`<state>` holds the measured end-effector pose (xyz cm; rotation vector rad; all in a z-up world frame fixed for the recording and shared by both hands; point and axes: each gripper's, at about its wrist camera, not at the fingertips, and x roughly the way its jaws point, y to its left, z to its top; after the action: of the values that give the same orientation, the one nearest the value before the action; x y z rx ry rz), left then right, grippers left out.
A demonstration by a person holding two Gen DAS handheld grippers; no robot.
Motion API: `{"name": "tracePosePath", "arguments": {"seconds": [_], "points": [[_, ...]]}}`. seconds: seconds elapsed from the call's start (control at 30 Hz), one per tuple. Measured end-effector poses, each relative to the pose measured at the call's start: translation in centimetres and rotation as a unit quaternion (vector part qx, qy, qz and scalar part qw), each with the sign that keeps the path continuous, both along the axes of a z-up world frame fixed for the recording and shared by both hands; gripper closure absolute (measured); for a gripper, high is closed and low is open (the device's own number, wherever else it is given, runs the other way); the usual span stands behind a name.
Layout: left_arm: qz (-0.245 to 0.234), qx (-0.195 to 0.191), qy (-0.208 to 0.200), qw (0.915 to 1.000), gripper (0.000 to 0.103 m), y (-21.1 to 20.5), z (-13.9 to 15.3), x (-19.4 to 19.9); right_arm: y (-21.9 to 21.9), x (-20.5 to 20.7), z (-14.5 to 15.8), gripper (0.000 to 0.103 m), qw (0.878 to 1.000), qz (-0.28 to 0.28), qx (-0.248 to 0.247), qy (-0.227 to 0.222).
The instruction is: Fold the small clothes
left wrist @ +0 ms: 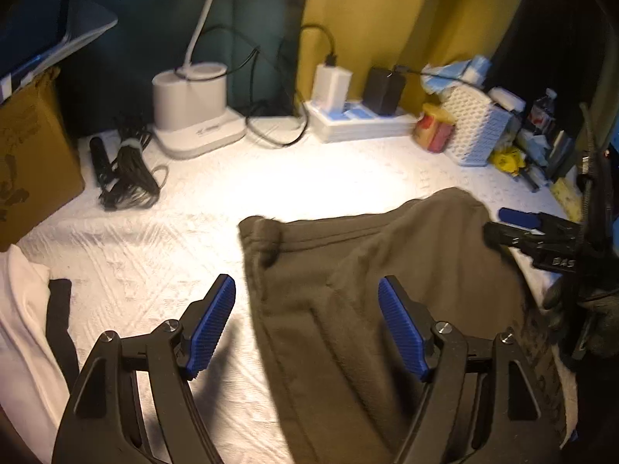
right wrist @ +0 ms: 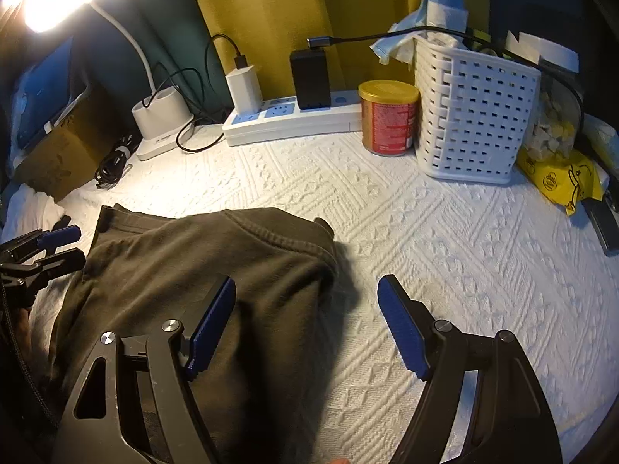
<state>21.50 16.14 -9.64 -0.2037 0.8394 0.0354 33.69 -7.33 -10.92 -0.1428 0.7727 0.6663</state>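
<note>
The surface (right wrist: 445, 255) is covered by a white textured cloth. On it are laid an olive garment (right wrist: 201, 270), power strip (right wrist: 286, 123), red tin (right wrist: 389, 118), white basket (right wrist: 472, 116), lamp base (left wrist: 193, 116) and coiled cable (left wrist: 127, 162).

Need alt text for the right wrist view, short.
Right gripper open, jaws apart over the edge of a dark olive garment on a white textured cover. Behind: power strip, red can, white basket.
</note>
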Motion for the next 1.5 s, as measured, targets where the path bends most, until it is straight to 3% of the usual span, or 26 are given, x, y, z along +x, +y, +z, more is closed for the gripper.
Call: {"name": "tracePosePath", "arguments": {"seconds": [0.13,0.27,0.37,0.67,0.77,0.87,1.07,1.13,1.5], "points": [[0.01,-0.008,0.024,0.9996,0.026,0.6,-1.6,0.5,0.0,0.1,-0.2,0.024,1.0,-0.001,0.0,0.004],[0.0,-0.006,0.02,0.9998,0.015,-0.3,-1.7,0.8,0.1,0.2,-0.4,0.024,1.0,-0.001,0.003,0.006],[-0.028,-0.011,0.017,0.9994,0.015,-1.2,-1.7,1.0,0.2,0.2,-0.6,0.024,1.0,0.004,0.006,0.009],[-0.097,0.023,0.014,0.9949,0.014,-5.3,-1.9,1.9,2.0,-0.2,-1.3,0.024,0.999,0.041,0.009,0.016],[-0.106,0.032,0.014,0.9938,0.02,-6.0,-1.9,2.1,2.7,-0.4,-1.5,0.024,0.999,0.04,-0.006,0.009],[-0.106,0.038,0.01,0.9936,0.04,-6.2,-1.8,2.0,3.2,-0.6,-1.6,0.027,0.999,0.048,-0.014,0.004],[-0.119,0.018,0.005,0.9928,0.08,-7.1,-1.6,2.1,4.4,-1.7,-1.5,0.075,0.997,0.081,-0.016,-0.001],[-0.115,0.026,0.003,0.993,0.081,-7.6,-1.5,1.9,4.8,-2.3,-1.5,0.082,0.996,0.089,-0.019,-0.005],[-0.105,0.014,-0.015,0.9942,0.084,-7.8,-0.2,0.1,3.5,-4.5,-0.6,0.085,0.996,0.091,-0.004,-0.021]]}}
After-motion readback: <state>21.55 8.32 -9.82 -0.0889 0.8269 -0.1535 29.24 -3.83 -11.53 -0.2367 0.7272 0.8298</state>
